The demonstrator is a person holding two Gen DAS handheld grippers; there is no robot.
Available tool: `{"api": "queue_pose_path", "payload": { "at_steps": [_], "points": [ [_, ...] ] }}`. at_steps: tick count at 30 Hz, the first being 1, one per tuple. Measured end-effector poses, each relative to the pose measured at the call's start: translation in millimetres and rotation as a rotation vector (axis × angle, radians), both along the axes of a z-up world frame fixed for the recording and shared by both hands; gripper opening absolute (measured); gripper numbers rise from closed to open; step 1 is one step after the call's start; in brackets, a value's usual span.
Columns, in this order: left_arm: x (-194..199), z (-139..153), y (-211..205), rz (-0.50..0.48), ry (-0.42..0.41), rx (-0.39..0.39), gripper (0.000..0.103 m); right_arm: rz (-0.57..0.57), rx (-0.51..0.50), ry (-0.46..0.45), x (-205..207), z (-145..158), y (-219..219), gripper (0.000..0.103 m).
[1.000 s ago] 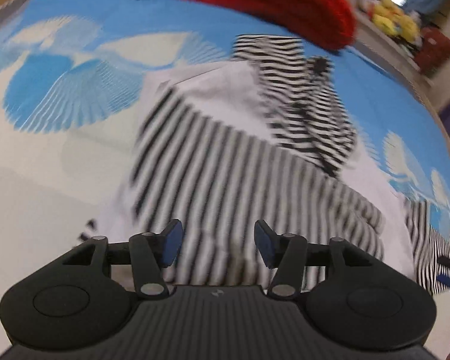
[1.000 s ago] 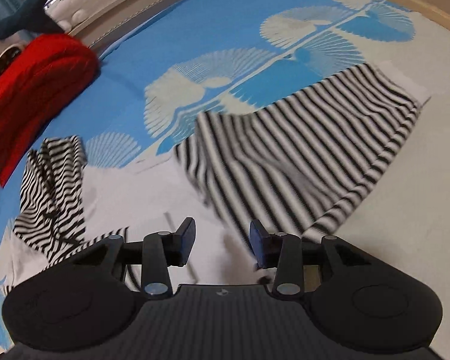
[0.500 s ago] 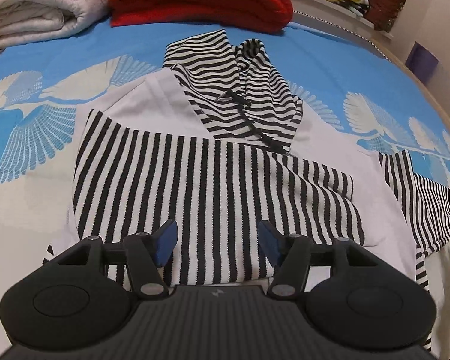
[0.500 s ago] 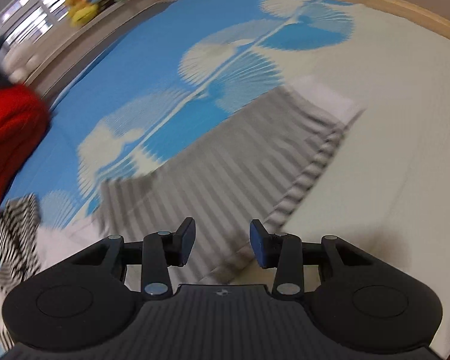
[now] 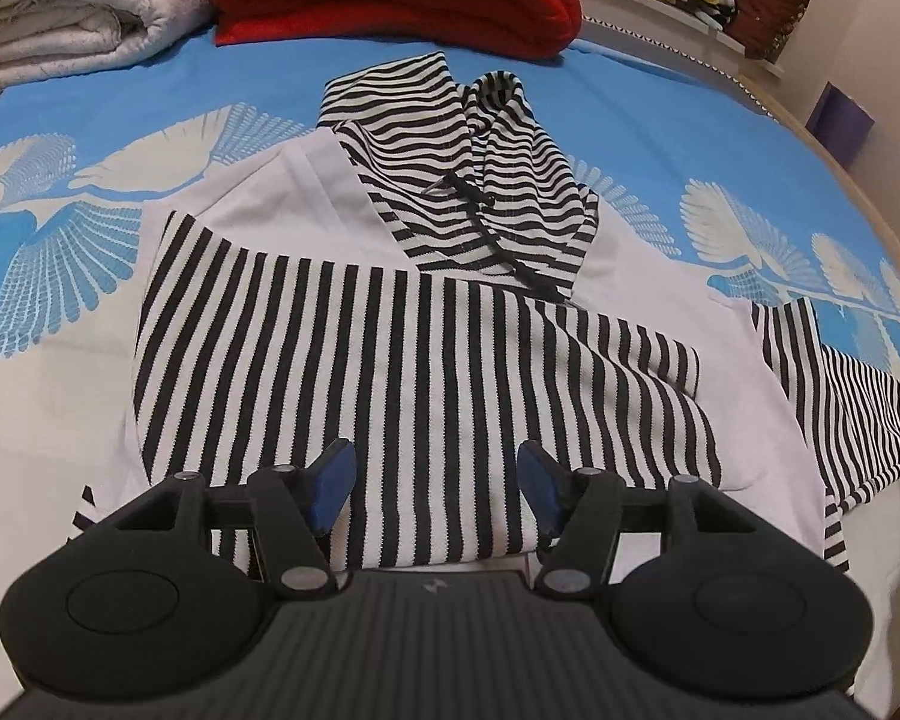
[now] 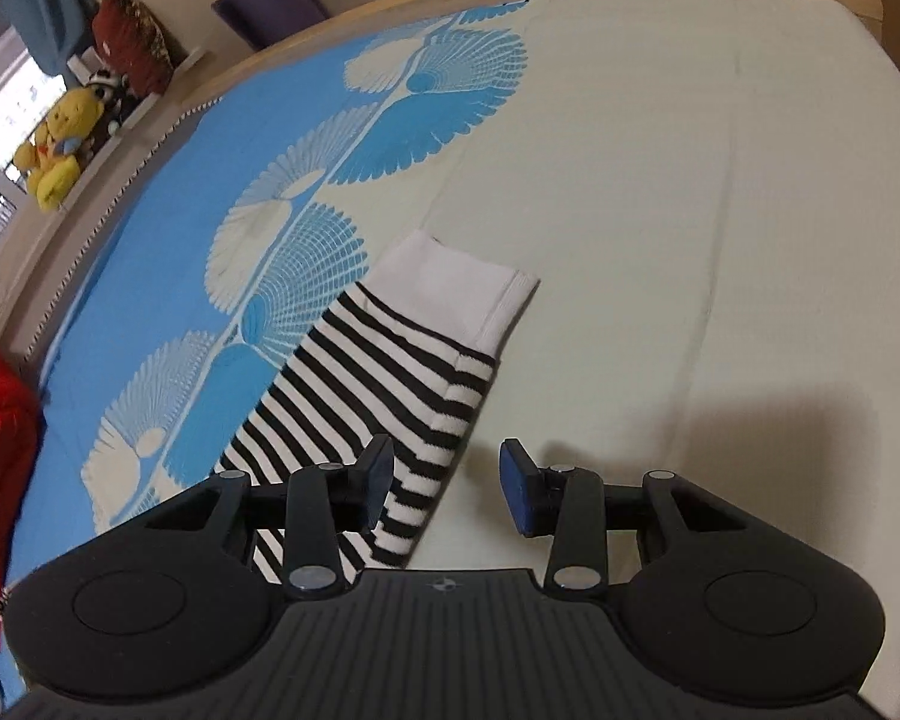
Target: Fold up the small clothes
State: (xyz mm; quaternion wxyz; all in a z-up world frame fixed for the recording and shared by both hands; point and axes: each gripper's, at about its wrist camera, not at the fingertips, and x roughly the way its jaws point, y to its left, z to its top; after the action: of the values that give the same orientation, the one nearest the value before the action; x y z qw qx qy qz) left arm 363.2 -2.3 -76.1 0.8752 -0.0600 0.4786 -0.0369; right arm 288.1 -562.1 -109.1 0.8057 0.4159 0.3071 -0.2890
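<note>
With 1 sleeve already laid across the hoodie spread flat on the bed, the other sleeve is the job now. Left tongs hang wide and empty over the hem; right tongs wide, empty, at the sleeve's edge (white cuff further out). Best pinch near the cuff, both layers, then carry it across flat.

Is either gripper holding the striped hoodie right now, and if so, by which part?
Nothing is held. The left gripper is open above the folded sleeve of the striped hoodie; the right gripper is open over the other sleeve.
</note>
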Motion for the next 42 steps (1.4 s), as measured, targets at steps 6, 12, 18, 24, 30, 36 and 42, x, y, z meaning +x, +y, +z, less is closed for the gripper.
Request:
{"api": "queue_pose_path", "payload": {
  "at_steps": [6,12,18,24,30,36,42],
  "points": [
    [0.7,-1.1,1.7,0.006,0.008,-0.013,0.065,0.005,0.004,-0.017,13.6,-10.2,-3.9,0.042],
    [1.7,-1.3,5.3,0.013,0.011,-0.020,0.065,-0.001,0.020,0.015,22.3,-31.1,-7.5,0.035],
    [3.1,0.5,16.0,0.030,0.012,-0.033,0.065,0.001,0.027,-0.027,27.1,-37.8,-2.3,0.004],
    [3.2,4.4,35.4,0.066,0.012,-0.057,0.065,-0.050,-0.196,-0.065,31.6,8.7,31.6,0.001],
    [5.8,13.7,70.0,0.143,-0.002,-0.079,0.065,0.276,-0.576,-0.345,44.0,98.8,171.9,0.001],
    [8.3,22.7,114.4,0.240,-0.010,-0.115,0.065,1.094,-0.305,-0.560,46.0,110.0,331.0,0.001],
    [8.2,27.6,141.0,0.297,-0.006,-0.167,0.065,1.173,-0.144,-0.202,48.0,88.9,386.5,0.004]
  ]
}}
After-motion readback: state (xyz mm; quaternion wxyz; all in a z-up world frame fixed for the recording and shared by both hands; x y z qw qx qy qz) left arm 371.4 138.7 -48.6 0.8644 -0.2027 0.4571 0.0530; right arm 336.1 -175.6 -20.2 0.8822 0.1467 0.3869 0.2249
